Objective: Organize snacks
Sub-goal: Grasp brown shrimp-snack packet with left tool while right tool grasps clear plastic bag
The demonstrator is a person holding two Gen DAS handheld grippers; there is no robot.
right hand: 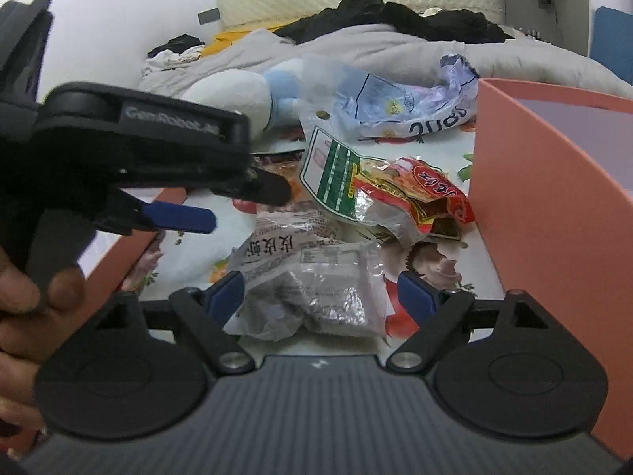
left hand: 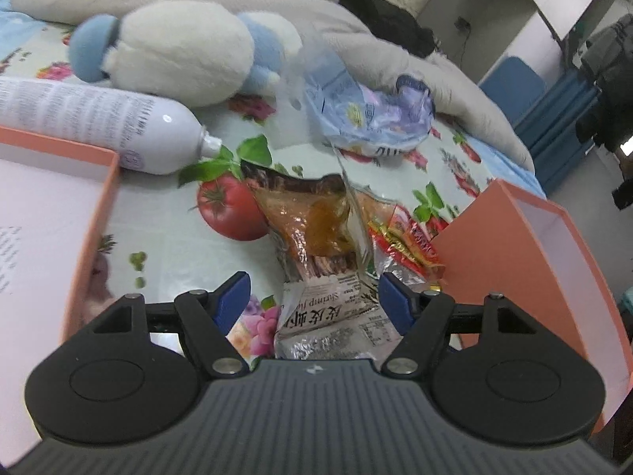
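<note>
A silver and white shrimp snack packet point(left hand: 332, 316) point(right hand: 312, 289) lies on the flower-print cloth. My left gripper point(left hand: 314, 301) is open and straddles one end of it, pads off the wrapper. My right gripper point(right hand: 321, 293) is open wide around the other end, its blue pads clear of the foil. In the right wrist view the left gripper point(right hand: 247, 204) hangs above the packet's far end. Beyond lie an orange-brown clear packet point(left hand: 312, 221), a red packet point(left hand: 407, 237) point(right hand: 431, 194), a green and white packet point(right hand: 332, 174) and a crumpled blue-white bag point(left hand: 368, 114) point(right hand: 399, 107).
A salmon box point(left hand: 514, 261) point(right hand: 546, 198) stands close on the right; a second salmon tray point(left hand: 91, 229) point(right hand: 130, 253) lies on the left. A white spray bottle point(left hand: 99, 122), a plush toy point(left hand: 186, 51) and a grey duvet point(left hand: 455, 91) sit behind. A hand point(right hand: 23, 297) holds the left gripper.
</note>
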